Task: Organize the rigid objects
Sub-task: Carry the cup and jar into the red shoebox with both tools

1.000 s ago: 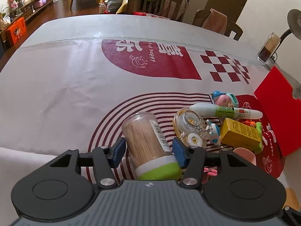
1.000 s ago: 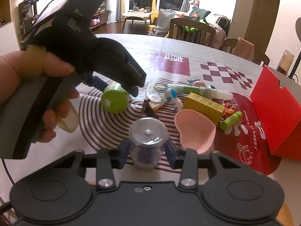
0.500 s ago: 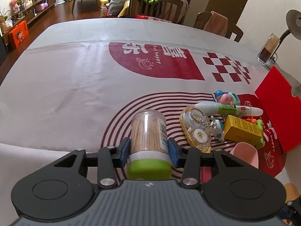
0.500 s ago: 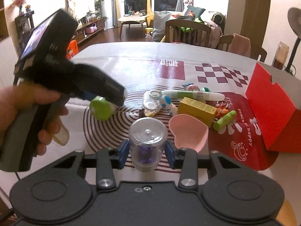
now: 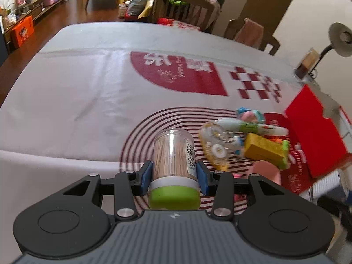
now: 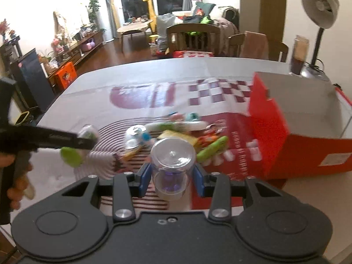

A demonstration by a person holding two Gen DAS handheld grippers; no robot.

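Observation:
My left gripper (image 5: 173, 173) is shut on a clear toothpick jar (image 5: 173, 151) with a green lid, held lying along the fingers above the table. It also shows in the right wrist view (image 6: 72, 151) at the left. My right gripper (image 6: 171, 176) is shut on a small clear jar (image 6: 172, 165) with purple bits inside, lifted above the table. An open red box (image 6: 275, 136) stands to the right. A pile lies on the cloth: a tape dispenser (image 5: 214, 145), a yellow box (image 5: 264, 148), a white pen (image 5: 250, 127), a pink dish (image 5: 267, 171).
A white cloth with red print (image 5: 88, 101) covers the table. A lamp (image 6: 319, 4) and a glass (image 6: 299, 52) stand at the far right edge. Chairs (image 6: 193, 37) stand behind the table. A small figure (image 5: 248, 113) lies by the pen.
The left gripper closed on the toothpick jar and lifted it. The right gripper rose and swung right with its jar, bringing the open red box into view.

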